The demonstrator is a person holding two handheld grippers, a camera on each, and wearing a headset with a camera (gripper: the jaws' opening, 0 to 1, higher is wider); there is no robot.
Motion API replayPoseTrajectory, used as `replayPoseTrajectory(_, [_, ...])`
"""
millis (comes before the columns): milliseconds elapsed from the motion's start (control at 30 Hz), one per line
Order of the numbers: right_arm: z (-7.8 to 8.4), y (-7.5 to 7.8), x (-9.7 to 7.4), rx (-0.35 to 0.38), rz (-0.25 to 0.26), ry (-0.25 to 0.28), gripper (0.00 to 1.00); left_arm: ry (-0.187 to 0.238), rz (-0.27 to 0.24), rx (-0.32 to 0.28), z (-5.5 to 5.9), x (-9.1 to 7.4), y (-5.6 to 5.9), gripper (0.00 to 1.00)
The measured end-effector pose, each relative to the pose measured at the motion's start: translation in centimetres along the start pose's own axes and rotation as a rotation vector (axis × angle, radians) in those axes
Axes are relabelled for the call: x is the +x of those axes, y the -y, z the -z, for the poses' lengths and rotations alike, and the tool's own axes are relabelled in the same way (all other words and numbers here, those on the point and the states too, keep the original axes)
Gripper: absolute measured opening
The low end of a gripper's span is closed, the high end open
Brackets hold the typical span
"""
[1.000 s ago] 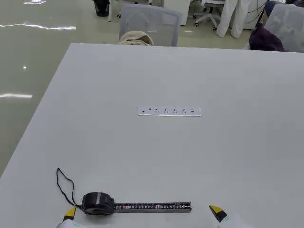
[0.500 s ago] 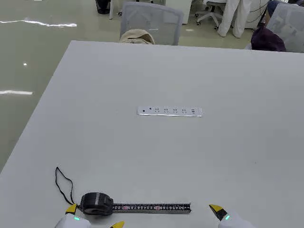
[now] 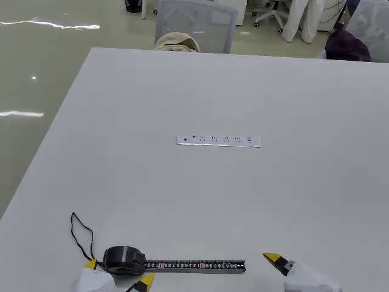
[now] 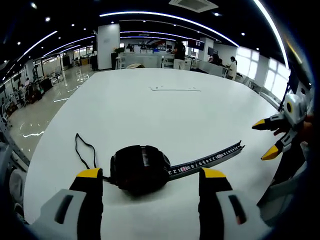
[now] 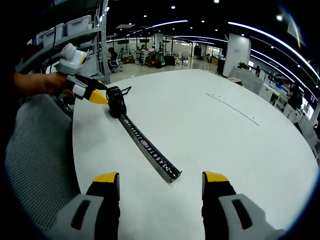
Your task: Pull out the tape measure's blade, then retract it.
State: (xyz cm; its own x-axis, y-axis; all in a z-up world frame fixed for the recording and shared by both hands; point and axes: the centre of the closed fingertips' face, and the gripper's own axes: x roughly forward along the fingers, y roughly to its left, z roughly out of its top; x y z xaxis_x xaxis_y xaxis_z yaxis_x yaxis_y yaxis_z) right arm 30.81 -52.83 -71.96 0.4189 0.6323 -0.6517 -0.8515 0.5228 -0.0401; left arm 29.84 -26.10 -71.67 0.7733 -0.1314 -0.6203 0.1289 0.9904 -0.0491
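Observation:
A black tape measure (image 3: 124, 260) (image 4: 139, 167) (image 5: 116, 99) lies near the table's front edge, a black cord loop (image 3: 79, 234) trailing off its left. Its blade (image 3: 194, 265) (image 4: 206, 159) (image 5: 149, 149) is drawn out to the right, flat on the table. My left gripper (image 3: 118, 275) (image 4: 150, 173) is open, its yellow-tipped jaws on either side of the case, just short of it. My right gripper (image 5: 161, 177) is open just behind the blade's end hook (image 5: 175, 175), nothing between its jaws. One yellow fingertip (image 3: 271, 258) of the right gripper lies right of the hook.
A white power strip (image 3: 219, 141) (image 4: 175, 89) (image 5: 232, 106) lies flat at the middle of the white table (image 3: 200, 188). Office chairs (image 3: 194, 24) stand beyond the far edge. The table's left edge drops off to a shiny floor.
My left gripper has come forward to the case, so both its jaw tips now show beside it. The right gripper has edged slightly. The tape and blade lie as before.

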Motion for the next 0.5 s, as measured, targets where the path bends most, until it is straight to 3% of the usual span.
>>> replayPoseTrajectory(167, [0.2, 0.2, 0.6, -0.038, -0.062, 0.005, 0.61, 0.004, -0.022, -0.018, 0.1, 0.4, -0.3, 0.76])
replayPoseTrajectory(500, [2.3, 1.0, 2.1, -0.126, -0.189, -0.022, 0.54, -0.012, -0.033, -0.069, 1.0, 1.2, -0.4, 0.74])
